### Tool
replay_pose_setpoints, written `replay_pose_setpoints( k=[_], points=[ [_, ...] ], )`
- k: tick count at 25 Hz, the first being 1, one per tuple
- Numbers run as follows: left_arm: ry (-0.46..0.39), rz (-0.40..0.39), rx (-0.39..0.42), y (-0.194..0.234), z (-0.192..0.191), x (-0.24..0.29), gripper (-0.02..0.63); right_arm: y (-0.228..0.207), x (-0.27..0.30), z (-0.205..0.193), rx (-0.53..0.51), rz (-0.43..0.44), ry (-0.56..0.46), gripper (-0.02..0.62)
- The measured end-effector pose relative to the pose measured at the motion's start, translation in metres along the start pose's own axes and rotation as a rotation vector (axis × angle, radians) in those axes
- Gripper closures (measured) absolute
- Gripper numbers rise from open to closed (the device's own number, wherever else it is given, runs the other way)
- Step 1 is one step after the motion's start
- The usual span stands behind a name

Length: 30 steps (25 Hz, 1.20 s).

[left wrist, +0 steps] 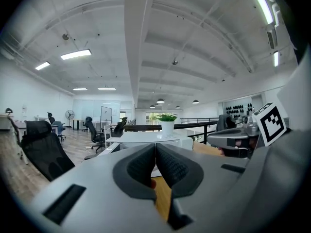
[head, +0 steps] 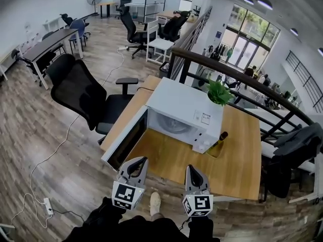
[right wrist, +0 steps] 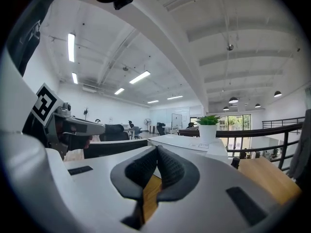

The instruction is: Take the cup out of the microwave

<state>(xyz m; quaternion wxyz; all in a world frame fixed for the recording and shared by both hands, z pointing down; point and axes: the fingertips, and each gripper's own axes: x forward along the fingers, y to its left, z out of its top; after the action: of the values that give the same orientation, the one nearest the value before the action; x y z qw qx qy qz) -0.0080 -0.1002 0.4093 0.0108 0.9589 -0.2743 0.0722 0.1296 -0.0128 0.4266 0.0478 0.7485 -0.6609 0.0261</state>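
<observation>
My left tool (head: 137, 161) and right tool (head: 195, 169) are pressed together, empty, at the near edge of the counter (head: 237, 160). The microwave (head: 187, 105) sits dead ahead between them, door (head: 125, 141) swung open by the left tool; I can't make out the cup in its cavity

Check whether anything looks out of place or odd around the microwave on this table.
Nothing looks spilled or broken. Two things stand out: the microwave has its door swung wide open at the left edge of the table, and a potted plant sits on top of it, an unusual spot.
</observation>
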Motion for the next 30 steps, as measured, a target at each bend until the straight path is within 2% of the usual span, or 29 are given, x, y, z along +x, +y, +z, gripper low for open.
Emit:
replay_pose_setpoints(
  k=[15, 30],
  points=[
    [0.076, 0.072, -0.045, 0.040, -0.017, 0.123, 0.581, -0.060, 0.130, -0.037, 0.049, 0.106, 0.089, 0.580],
    [0.170, 0.134, -0.093, 0.081, -0.088, 0.203, 0.581, -0.087, 0.229, -0.114, 0.096, 0.179, 0.171, 0.580]
  ],
)
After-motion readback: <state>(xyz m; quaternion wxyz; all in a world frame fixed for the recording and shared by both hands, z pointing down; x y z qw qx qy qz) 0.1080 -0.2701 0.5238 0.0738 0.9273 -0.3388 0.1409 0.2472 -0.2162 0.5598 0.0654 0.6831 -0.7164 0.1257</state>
